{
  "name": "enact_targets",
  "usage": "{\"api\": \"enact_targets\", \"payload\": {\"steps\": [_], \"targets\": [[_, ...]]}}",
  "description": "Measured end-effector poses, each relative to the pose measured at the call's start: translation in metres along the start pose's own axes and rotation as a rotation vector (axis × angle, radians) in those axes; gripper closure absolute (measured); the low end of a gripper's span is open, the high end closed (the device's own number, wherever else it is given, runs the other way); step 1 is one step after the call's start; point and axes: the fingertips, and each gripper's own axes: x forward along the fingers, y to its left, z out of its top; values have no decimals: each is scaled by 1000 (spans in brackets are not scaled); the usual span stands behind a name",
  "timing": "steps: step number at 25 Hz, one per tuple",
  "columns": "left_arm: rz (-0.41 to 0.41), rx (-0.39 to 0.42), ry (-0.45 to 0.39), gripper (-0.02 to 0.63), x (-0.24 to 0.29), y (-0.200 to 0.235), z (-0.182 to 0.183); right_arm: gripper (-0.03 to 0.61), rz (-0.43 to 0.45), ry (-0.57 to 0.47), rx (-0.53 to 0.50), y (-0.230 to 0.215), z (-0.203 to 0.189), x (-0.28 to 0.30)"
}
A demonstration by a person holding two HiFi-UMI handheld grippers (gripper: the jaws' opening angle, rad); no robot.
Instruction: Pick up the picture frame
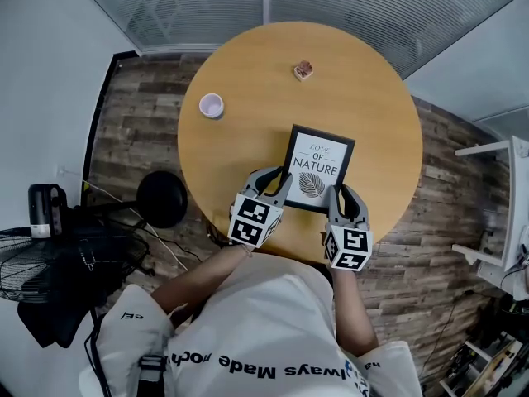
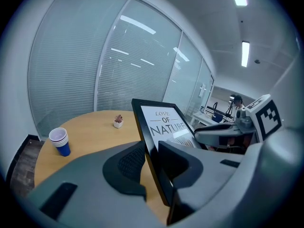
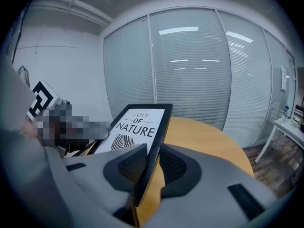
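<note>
- Black rectangular picture frame (image 1: 318, 168) with a white "LOVE OF NATURE" print: it sits over the near half of the round, light wooden table (image 1: 248, 64), directly in front of the person. Its long axis runs away from them.
- Left gripper (image 1: 273, 180): the 2 grey jaws are pinched on the frame's left long edge near the near corner, one jaw on the face and one behind.
- Right gripper (image 1: 343, 197): clamped the same way on the right edge. Neither gripper is nearer, and the frame spans the gap between them.
- The near end looks raised. Whether the far end touches the table cannot be told. A level, joint lift seems to come next.
- Paper cup (image 1: 212, 105) and small white pot (image 1: 303, 70): both well apart from the frame, further along the table.
</note>
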Motion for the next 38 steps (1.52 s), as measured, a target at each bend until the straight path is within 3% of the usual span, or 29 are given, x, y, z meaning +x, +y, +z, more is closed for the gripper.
{"api": "enact_targets", "payload": {"steps": [38], "targets": [[-19, 17, -300, 515, -107, -31, 122, 485, -11, -278, -54, 33, 131, -95]]}}
